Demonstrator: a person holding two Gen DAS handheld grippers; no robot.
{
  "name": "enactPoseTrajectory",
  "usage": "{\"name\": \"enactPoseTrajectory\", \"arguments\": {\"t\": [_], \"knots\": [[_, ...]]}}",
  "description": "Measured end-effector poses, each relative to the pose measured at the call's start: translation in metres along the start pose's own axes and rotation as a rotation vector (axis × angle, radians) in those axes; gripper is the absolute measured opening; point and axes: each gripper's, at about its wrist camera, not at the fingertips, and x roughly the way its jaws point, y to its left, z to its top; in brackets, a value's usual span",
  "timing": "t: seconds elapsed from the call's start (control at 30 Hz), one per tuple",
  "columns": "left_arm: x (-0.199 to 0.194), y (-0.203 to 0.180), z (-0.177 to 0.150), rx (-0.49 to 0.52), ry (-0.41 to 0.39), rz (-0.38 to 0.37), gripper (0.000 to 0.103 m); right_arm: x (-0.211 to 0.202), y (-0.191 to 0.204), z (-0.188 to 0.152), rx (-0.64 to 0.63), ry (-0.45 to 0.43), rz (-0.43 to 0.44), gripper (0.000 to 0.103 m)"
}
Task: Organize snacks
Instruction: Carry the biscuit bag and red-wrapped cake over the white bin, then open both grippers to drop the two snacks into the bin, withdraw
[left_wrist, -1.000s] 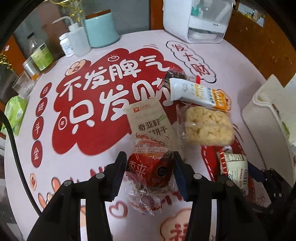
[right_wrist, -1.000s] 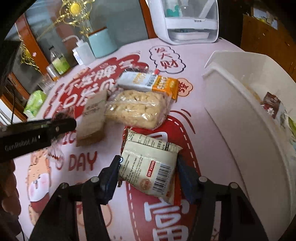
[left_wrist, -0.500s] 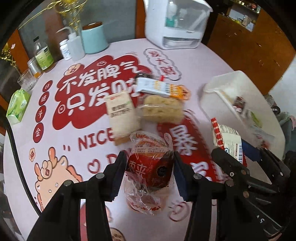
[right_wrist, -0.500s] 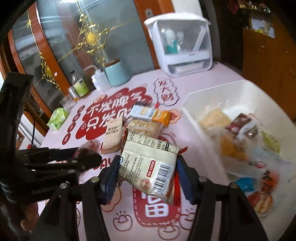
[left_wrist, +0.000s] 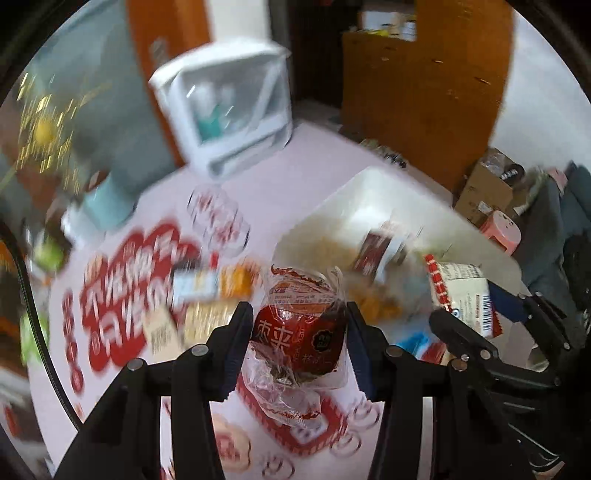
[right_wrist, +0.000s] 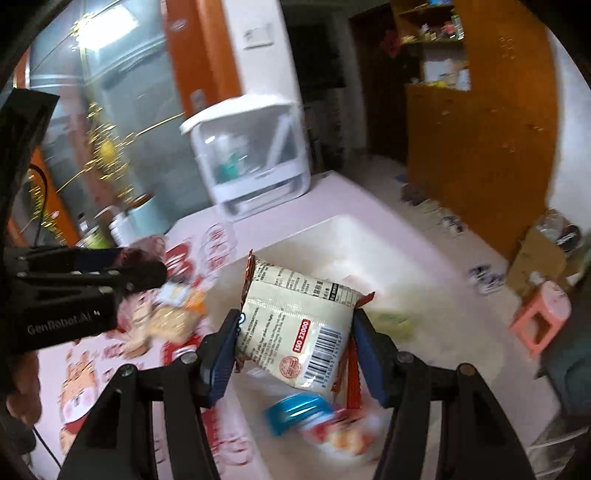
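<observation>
My left gripper (left_wrist: 299, 334) is shut on a red snack in a clear wrapper (left_wrist: 301, 332), held in the air above the pink table, left of the white bin (left_wrist: 354, 195). My right gripper (right_wrist: 295, 332) is shut on a beige snack packet with a barcode (right_wrist: 295, 325), held above the white bin (right_wrist: 354, 236). The right gripper and its packet also show at the right of the left wrist view (left_wrist: 461, 299). Several snacks lie in the bin, blurred. Other snack packs (left_wrist: 207, 291) lie on the table left of the bin.
A white appliance with a clear front (left_wrist: 229, 118) stands at the back of the table. A pale teal canister (left_wrist: 107, 199) and bottles are at the back left. A pink stool (right_wrist: 539, 314) and cardboard boxes are on the floor to the right.
Both grippers have lifted their snacks off the table and swung right toward the white bin. The right gripper's packet is now over the bin.
</observation>
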Motion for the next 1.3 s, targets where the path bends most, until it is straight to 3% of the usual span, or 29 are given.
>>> {"name": "enactPoseTrajectory", "arguments": {"t": [0.2,0.37,0.4,0.47,0.5,0.77,1.3], "knots": [[0.012,-0.043,0.057,0.093,-0.047,0.002,0.048,0.010,-0.045,0.029,0.014,-0.024,-0.115,0.063],[0.044,-0.068,0.076,0.124,-0.005,0.014,0.053,0.040,-0.069,0.026,0.030,0.084,-0.126,0.067],[0.054,-0.072,0.078,0.124,0.011,0.005,0.057,0.046,-0.071,0.023,0.033,0.112,-0.121,0.068],[0.066,-0.076,0.076,0.118,0.036,0.002,0.088,0.053,-0.072,0.015,0.035,0.148,-0.121,0.071],[0.070,-0.077,0.074,0.111,0.043,-0.001,0.091,0.054,-0.073,0.011,0.034,0.155,-0.119,0.074],[0.078,-0.075,0.057,0.084,0.082,-0.007,0.091,0.048,-0.071,-0.003,0.041,0.163,-0.100,0.074],[0.037,-0.047,0.016,0.067,0.071,0.021,0.091,0.033,-0.040,-0.009,0.033,0.164,-0.059,0.074]]}}
